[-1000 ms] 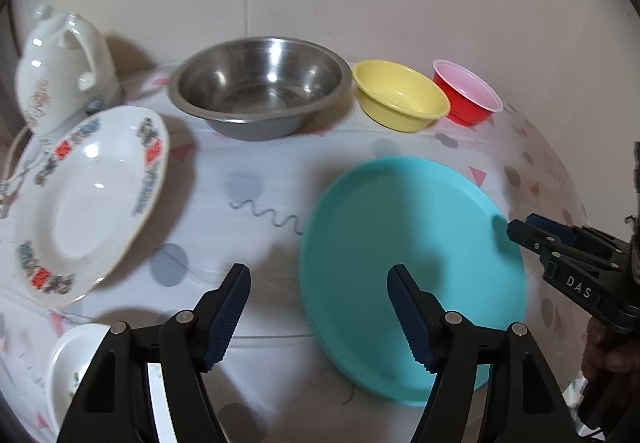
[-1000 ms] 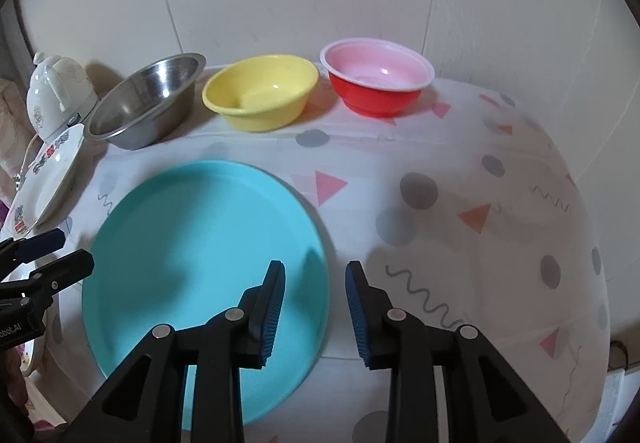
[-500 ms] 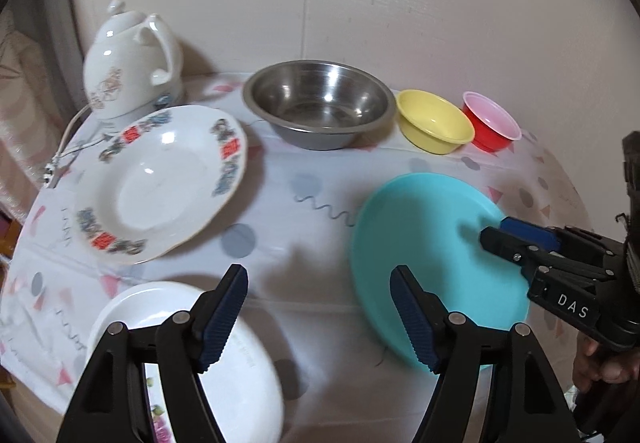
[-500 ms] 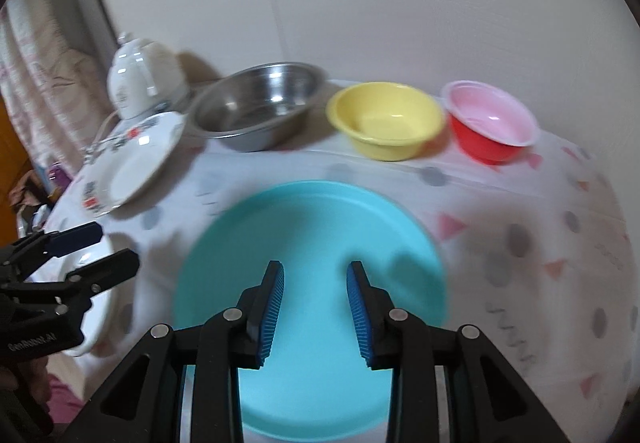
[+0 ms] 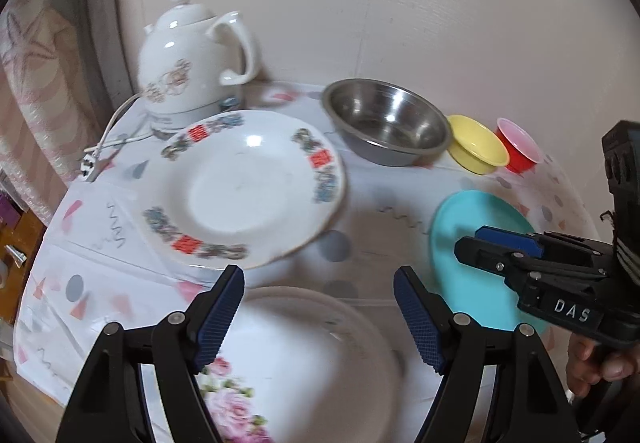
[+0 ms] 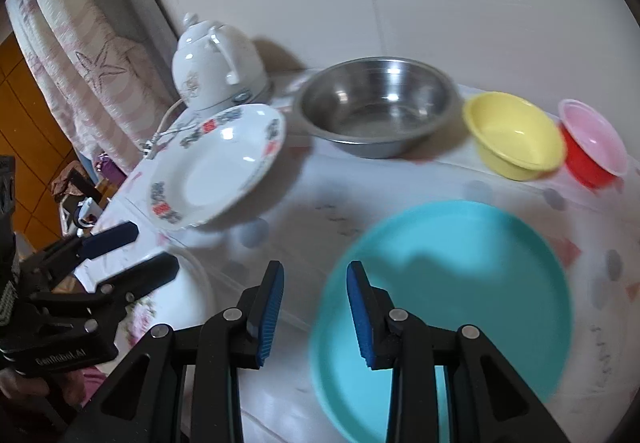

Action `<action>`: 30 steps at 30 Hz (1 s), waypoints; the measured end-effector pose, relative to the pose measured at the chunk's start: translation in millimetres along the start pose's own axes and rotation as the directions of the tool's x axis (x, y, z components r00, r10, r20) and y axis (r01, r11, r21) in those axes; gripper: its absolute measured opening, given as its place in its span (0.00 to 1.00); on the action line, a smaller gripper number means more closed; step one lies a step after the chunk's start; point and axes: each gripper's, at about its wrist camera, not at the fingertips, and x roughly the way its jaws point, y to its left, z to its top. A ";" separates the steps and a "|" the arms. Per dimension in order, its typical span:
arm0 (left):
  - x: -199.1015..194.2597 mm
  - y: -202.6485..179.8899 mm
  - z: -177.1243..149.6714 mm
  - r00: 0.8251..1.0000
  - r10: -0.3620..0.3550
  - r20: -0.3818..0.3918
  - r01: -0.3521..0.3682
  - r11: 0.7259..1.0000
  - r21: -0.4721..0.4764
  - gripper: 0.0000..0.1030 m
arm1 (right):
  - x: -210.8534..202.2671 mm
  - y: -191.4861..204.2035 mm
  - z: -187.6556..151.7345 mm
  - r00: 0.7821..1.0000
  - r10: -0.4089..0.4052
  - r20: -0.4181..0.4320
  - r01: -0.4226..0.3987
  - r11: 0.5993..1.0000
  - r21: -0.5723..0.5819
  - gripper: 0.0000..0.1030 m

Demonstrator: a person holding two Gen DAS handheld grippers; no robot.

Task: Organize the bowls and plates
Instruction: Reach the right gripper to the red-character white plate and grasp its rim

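A teal plate (image 5: pixel 480 247) (image 6: pixel 452 307) lies at the front right of the table. A white plate with red and blue rim marks (image 5: pixel 244 191) (image 6: pixel 216 167) sits tilted at the left. A white plate with pink flowers (image 5: pixel 296 367) (image 6: pixel 176 303) lies at the front left. A steel bowl (image 5: pixel 386 121) (image 6: pixel 376 105), a yellow bowl (image 5: pixel 478 149) (image 6: pixel 516 135) and a red bowl (image 5: pixel 518 145) (image 6: pixel 592 143) stand in a row at the back. My left gripper (image 5: pixel 319 311) is open above the flowered plate. My right gripper (image 6: pixel 315 301) is open, empty, over the teal plate's left edge.
A white ceramic kettle (image 5: pixel 192 59) (image 6: pixel 216 67) with its cord stands at the back left by the wall. A patterned cloth covers the table (image 5: pixel 360 203). A curtain (image 6: pixel 80 55) and clutter lie past the table's left edge.
Both grippers have swung left. The flowered plate has come into view under my left gripper. My right gripper has moved from mid teal plate to its left edge.
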 end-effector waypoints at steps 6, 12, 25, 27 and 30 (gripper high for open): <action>0.3 49.7 1.0 1.000 0.017 -0.019 -0.018 0.997 -0.069 0.76 | 21.6 33.1 16.8 0.999 0.048 -0.014 -0.048 0.999 0.020 0.32; 0.4 94.6 7.0 0.999 0.041 -0.016 -0.043 0.993 -0.106 0.76 | 47.2 49.2 31.2 0.997 0.069 -0.031 -0.066 0.994 0.085 0.32; 24.5 173.6 25.9 0.998 0.032 -0.045 -0.041 0.973 -0.225 0.74 | 83.4 40.7 46.3 0.998 -0.011 -0.056 0.023 0.976 0.216 0.32; 33.2 177.5 31.4 0.999 0.012 -0.051 -0.024 0.973 -0.231 0.71 | 86.9 39.4 49.3 0.998 -0.018 -0.055 0.030 0.974 0.225 0.32; 44.3 182.0 40.3 0.998 -0.022 -0.061 0.007 0.971 -0.238 0.68 | 91.6 37.5 52.5 0.998 -0.026 -0.061 0.040 0.970 0.238 0.32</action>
